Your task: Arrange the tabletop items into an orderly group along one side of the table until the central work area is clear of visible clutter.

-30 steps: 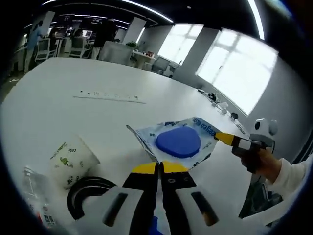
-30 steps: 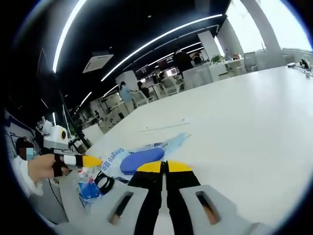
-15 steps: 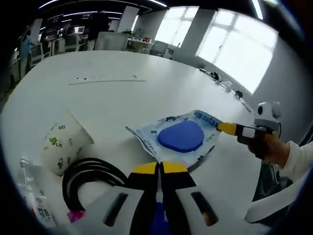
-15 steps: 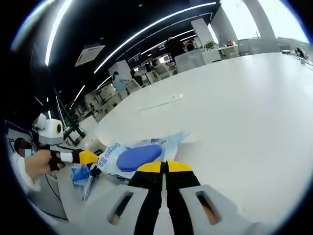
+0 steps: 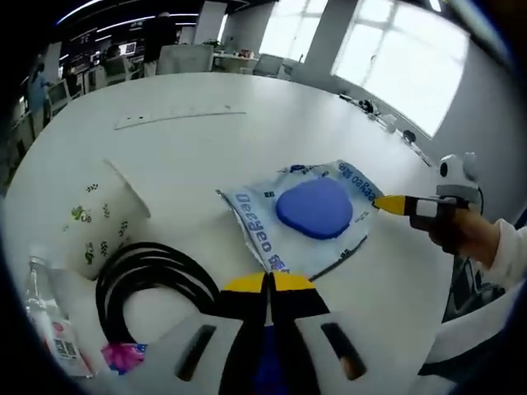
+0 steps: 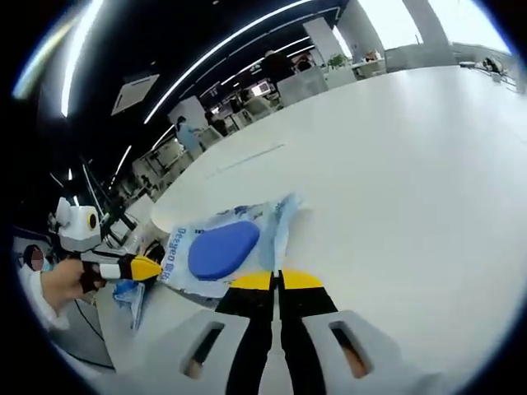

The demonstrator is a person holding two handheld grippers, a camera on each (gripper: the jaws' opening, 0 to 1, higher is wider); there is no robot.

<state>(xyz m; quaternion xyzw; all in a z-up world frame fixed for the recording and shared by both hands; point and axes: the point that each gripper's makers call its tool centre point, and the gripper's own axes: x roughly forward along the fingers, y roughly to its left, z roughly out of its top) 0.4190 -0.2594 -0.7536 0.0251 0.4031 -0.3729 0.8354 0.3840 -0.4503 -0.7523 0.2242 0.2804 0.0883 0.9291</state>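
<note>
Since a second ago the left gripper view has pulled back and tipped down, so the black cable coil (image 5: 152,284), before half cut off, now shows as a full loop, and the paper cup (image 5: 95,218) sits further from the clear packet with the blue pad (image 5: 306,216).

The left gripper (image 5: 268,282) has its yellow-tipped jaws pressed together with nothing between them, just short of the packet's near edge. The right gripper (image 6: 278,281) is likewise closed and empty, its tips close to the packet (image 6: 221,247) from the opposite side.

The left gripper view alone gives the coil beside the packet, the cup lying tipped beyond the coil, a small clear bottle (image 5: 51,329) and a pink wrapper (image 5: 121,355) nearer the table edge, and a long white strip (image 5: 177,117) far across the white table (image 5: 206,148). The right gripper view adds a blue sachet (image 6: 130,296) just beside the packet.
</note>
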